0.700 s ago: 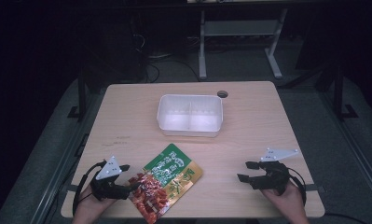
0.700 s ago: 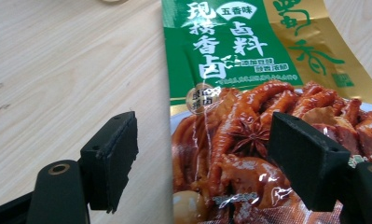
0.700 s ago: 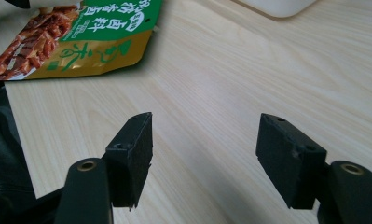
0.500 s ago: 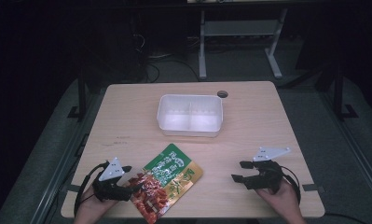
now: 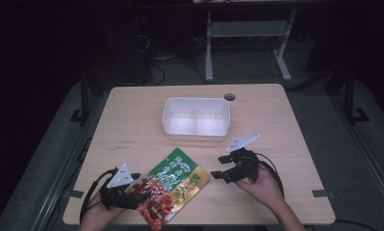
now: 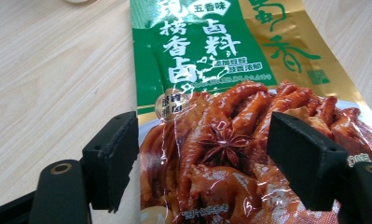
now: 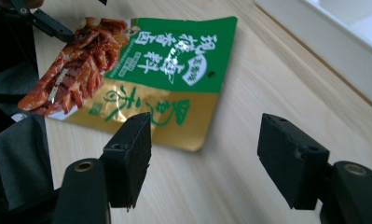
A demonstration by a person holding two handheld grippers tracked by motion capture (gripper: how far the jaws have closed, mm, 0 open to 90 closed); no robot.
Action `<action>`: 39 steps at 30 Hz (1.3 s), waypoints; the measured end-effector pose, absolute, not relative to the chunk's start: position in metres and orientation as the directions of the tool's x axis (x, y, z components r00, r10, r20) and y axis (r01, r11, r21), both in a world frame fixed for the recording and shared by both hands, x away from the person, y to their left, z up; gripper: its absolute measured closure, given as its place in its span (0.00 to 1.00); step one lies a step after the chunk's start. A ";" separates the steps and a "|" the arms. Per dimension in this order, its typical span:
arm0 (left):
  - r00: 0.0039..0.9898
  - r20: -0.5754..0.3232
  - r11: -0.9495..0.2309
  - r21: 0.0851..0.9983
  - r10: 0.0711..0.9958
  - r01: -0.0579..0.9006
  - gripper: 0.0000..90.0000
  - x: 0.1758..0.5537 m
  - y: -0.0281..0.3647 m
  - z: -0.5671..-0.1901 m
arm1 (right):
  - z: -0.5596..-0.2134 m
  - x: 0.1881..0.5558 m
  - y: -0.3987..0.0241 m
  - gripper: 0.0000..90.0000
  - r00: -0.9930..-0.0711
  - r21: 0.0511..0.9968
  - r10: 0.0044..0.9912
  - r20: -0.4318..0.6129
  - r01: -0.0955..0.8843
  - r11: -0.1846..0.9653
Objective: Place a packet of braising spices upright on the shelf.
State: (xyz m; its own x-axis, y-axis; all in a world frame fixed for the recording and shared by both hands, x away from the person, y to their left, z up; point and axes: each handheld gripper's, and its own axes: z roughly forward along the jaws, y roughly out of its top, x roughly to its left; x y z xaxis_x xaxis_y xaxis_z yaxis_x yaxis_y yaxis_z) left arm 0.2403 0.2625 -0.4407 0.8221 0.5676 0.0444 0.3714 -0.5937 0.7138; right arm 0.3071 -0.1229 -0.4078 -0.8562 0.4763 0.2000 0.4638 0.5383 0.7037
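Note:
A green, gold and red snack packet (image 5: 176,184) lies flat on the wooden table (image 5: 132,120) near its front edge. My left gripper (image 5: 136,191) is at the packet's near left corner. Seen from the left gripper view, the packet (image 6: 211,93) lies under my left gripper (image 6: 207,161), whose jaws stand wide apart and press on nothing. My right gripper (image 5: 219,168) hovers just right of the packet, open, its jaws pointing left at it. From the right gripper view, the packet (image 7: 151,70) lies ahead of my right gripper (image 7: 207,158), with nothing between the pads.
A white two-compartment container (image 5: 195,118) stands empty at the table's middle, also seen as the white container (image 7: 333,42) on the right. A round cable hole (image 5: 229,97) sits behind it. Dark floor and a desk frame lie beyond the table.
My right gripper has moved left and a little forward, close to the packet's right edge. The left gripper and the packet have stayed in place.

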 end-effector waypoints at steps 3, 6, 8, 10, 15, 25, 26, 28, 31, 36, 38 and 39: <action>0.826 0.044 -0.596 0.714 0.562 0.368 0.28 0.240 0.262 -0.440 | -0.406 0.316 -0.109 0.39 -0.863 0.690 0.465 0.196 0.458 0.560; 0.833 0.038 -0.599 0.713 0.552 0.365 0.29 0.240 0.261 -0.441 | -0.405 0.322 -0.101 0.39 -0.863 0.678 0.462 0.205 0.465 0.569; 0.841 0.038 -0.612 0.704 0.539 0.360 0.33 0.239 0.259 -0.442 | -0.406 0.332 -0.090 0.39 -0.863 0.671 0.453 0.224 0.474 0.571; 0.849 0.034 -0.619 0.700 0.528 0.356 0.36 0.239 0.259 -0.442 | -0.406 0.338 -0.083 0.39 -0.860 0.660 0.454 0.232 0.482 0.576; 0.861 0.024 -0.635 0.686 0.507 0.355 0.43 0.239 0.258 -0.444 | -0.409 0.351 -0.068 0.41 -0.855 0.628 0.457 0.247 0.500 0.596; 0.867 -0.012 -0.657 0.647 0.499 0.387 0.49 0.241 0.255 -0.452 | -0.434 0.366 -0.055 0.48 -0.823 0.527 0.481 0.303 0.565 0.635; 0.867 -0.012 -0.657 0.647 0.499 0.387 0.50 0.241 0.255 -0.452 | -0.434 0.366 -0.055 0.48 -0.823 0.527 0.481 0.303 0.565 0.635; 0.863 -0.026 -0.649 0.648 0.505 0.399 0.50 0.242 0.256 -0.453 | -0.439 0.368 -0.052 0.50 -0.821 0.506 0.477 0.315 0.570 0.647; 0.859 -0.038 -0.643 0.646 0.510 0.411 0.51 0.243 0.257 -0.454 | -0.445 0.368 -0.050 0.54 -0.816 0.486 0.471 0.335 0.577 0.656; 0.859 -0.036 -0.646 0.642 0.511 0.412 0.51 0.243 0.257 -0.454 | -0.449 0.367 -0.047 0.59 -0.817 0.479 0.456 0.353 0.576 0.662; 0.859 -0.038 -0.646 0.642 0.511 0.413 0.51 0.243 0.257 -0.455 | -0.450 0.366 -0.046 0.60 -0.818 0.477 0.455 0.350 0.574 0.665; 0.858 -0.039 -0.646 0.642 0.511 0.414 0.51 0.243 0.257 -0.455 | -0.450 0.367 -0.047 0.61 -0.816 0.479 0.455 0.357 0.578 0.661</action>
State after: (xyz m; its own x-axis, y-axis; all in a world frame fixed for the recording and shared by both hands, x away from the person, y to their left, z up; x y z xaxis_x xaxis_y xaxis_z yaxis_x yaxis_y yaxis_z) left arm 0.2433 0.2567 -0.4546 0.8585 0.5114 -0.0385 0.4136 -0.6460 0.6415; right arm 0.3666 -0.0469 -0.4498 -0.8156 0.4550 0.3574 0.5783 0.6607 0.4786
